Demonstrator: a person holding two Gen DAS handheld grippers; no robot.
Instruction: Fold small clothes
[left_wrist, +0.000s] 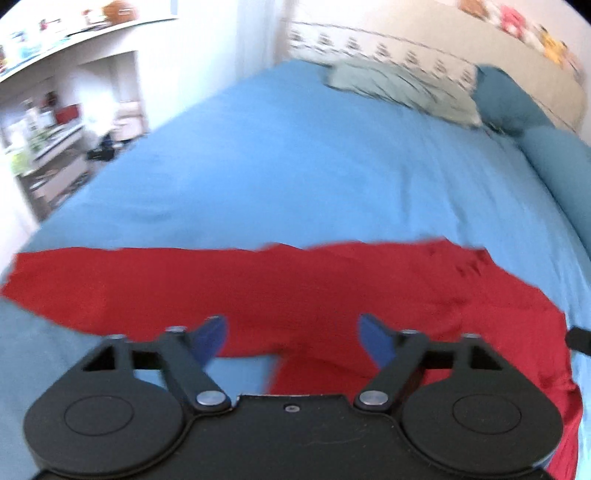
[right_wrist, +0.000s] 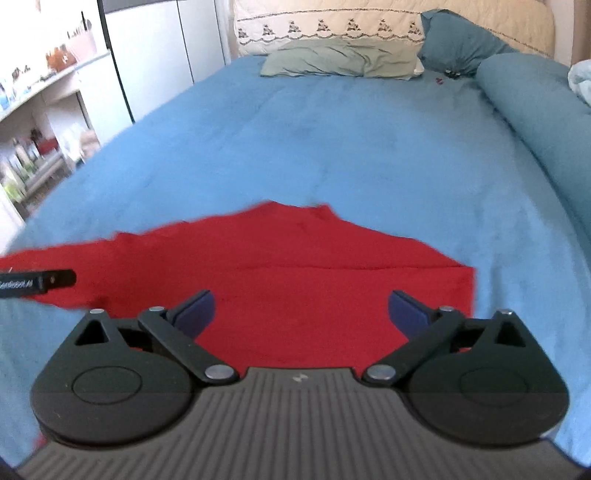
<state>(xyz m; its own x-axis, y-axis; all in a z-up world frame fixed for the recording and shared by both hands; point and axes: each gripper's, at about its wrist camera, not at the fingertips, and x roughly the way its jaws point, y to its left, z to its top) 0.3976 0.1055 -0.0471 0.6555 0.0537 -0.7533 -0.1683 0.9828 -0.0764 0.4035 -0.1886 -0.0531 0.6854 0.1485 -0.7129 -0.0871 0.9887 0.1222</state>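
Red garment (left_wrist: 295, 288) lies flat on the blue bedspread (left_wrist: 295, 166), long axis left-right across lower frame. We note left gripper (left_wrist: 293, 341) and right gripper (right_wrist: 301, 314) above it, both spread wide, holding nothing.

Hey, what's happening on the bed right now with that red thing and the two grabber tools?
A person is folding a red garment on a blue bedspread with a handheld gripper in each hand. At this moment neither tool holds it: the left gripper and the right gripper both hang over the cloth with jaws wide open and nothing between the pads. The garment lies spread across the near part of the bed, with one straight folded edge showing. Pillows sit at the far end.
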